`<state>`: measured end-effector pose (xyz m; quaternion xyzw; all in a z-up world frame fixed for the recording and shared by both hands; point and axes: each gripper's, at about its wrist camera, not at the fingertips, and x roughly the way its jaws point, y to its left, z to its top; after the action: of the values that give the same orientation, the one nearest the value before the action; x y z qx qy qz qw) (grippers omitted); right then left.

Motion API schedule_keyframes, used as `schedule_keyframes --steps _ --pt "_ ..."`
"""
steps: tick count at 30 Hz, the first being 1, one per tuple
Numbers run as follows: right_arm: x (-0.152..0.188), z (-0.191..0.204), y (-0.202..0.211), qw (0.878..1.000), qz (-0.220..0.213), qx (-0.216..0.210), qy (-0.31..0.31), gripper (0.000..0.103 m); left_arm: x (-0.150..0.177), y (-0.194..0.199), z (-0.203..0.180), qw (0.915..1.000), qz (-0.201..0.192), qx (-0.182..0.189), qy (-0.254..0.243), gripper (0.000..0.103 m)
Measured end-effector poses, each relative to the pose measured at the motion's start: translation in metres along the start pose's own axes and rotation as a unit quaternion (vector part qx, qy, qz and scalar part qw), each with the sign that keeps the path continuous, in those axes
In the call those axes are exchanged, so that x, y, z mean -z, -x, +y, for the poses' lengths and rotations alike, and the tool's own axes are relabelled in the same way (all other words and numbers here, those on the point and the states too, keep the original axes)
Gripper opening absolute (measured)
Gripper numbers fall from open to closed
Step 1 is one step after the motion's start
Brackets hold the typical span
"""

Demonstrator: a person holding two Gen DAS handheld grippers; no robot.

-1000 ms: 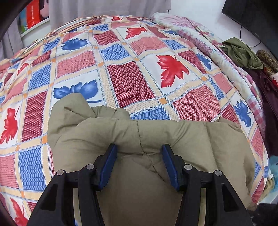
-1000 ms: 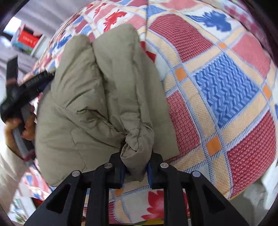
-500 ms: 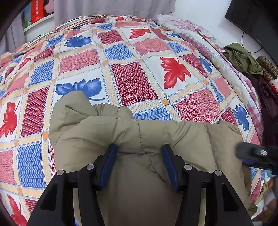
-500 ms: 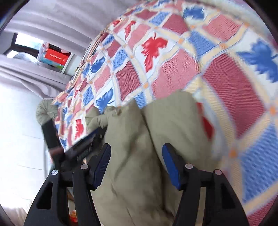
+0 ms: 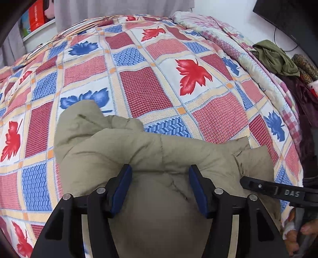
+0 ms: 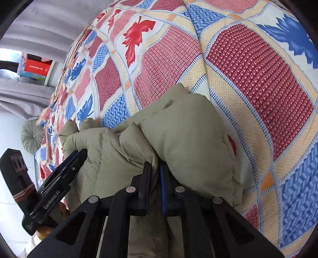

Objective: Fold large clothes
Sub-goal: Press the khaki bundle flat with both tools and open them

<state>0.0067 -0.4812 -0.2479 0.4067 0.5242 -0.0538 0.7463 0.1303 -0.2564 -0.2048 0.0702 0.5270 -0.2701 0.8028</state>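
A khaki padded jacket (image 5: 123, 146) lies bunched at the near edge of a bed, also in the right wrist view (image 6: 184, 127). My left gripper (image 5: 160, 172) is open, its blue pads straddling a fold of the jacket without pinching it. My right gripper (image 6: 155, 170) has its jaws nearly closed on a fold at the jacket's right end. It also shows in the left wrist view (image 5: 274, 190) at the jacket's right edge. The left gripper shows in the right wrist view (image 6: 65, 168) at the jacket's left.
The bed has a patchwork cover (image 5: 143, 87) with red and blue leaves. A checked quilt (image 5: 234, 39) lies along the bed's right side, with an olive garment (image 5: 276, 57) and dark clothes beyond. A shelf with boxes (image 5: 35, 17) stands at the back left.
My right gripper let go of the jacket's bunched end, opened, moved to another fold and has closed on it. The left gripper has stayed open over the jacket.
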Motion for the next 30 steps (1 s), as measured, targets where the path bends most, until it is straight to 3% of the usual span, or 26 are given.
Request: schedule_keyframes --steps 7,13,14,19,25,30 --pt "0.006 0.010 0.011 1.000 -0.004 -0.004 0.021 0.009 0.037 0.052 0.034 0.9998 0.000 0.005 0.021 0.061" --pt "0.022 0.036 0.039 0.997 -0.009 0.025 0.076 0.009 0.078 0.058 0.046 0.9985 0.028 0.005 0.047 0.062" --pt "0.027 0.042 0.047 0.996 -0.014 0.028 0.086 0.012 0.083 0.058 0.048 0.9980 0.030 0.004 0.055 0.070" --pt "0.060 0.062 0.077 0.993 -0.026 0.012 0.114 0.013 0.092 0.058 0.055 0.9953 0.036 0.012 0.089 0.073" --pt "0.096 0.064 0.052 0.991 0.016 0.044 0.128 0.012 0.094 0.061 0.059 0.9944 0.049 0.010 0.093 0.073" --pt "0.100 0.052 0.034 0.992 0.020 0.047 0.116 0.012 0.099 0.069 0.065 0.9937 0.062 0.001 0.093 0.073"
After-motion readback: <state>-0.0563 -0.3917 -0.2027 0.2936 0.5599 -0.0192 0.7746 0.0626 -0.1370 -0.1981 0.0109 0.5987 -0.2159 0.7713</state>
